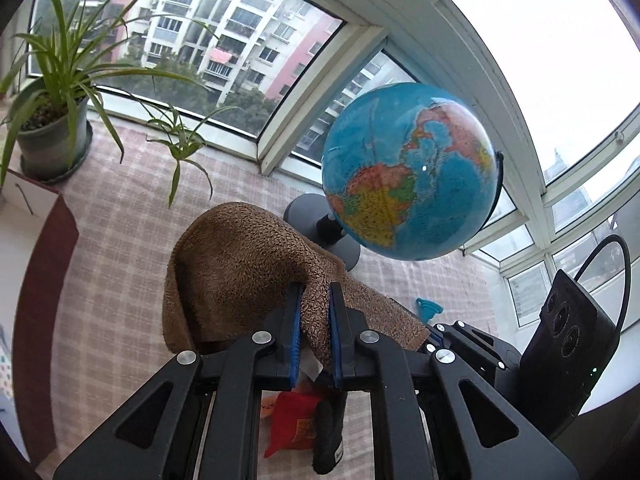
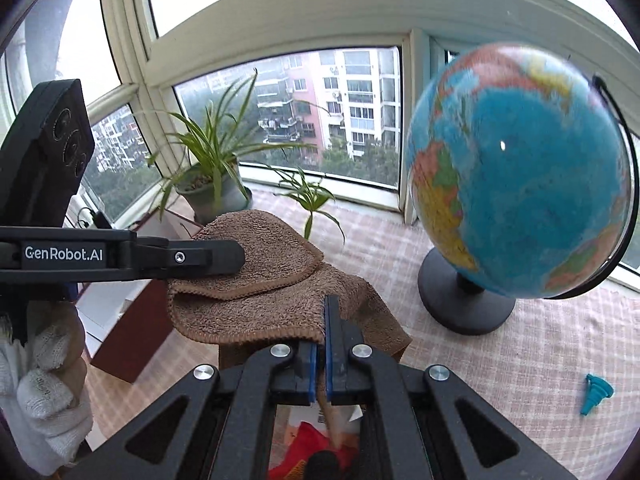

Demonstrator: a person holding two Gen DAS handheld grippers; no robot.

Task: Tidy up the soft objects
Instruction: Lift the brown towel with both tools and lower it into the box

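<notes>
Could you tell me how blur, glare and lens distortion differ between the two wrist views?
Left wrist view: globe sharp, sky pane blown out white, window frames bowed by the fisheye. Right wrist view: globe smeared by motion blur, brown towel still fairly crisp, frames likewise curved.

Brown towel (image 2: 256, 300) pinched betw. right gripper (image 2: 325, 312) jaws, left gripper (image 2: 224, 258) alongside, globe (image 2: 520, 176) nr.
</notes>
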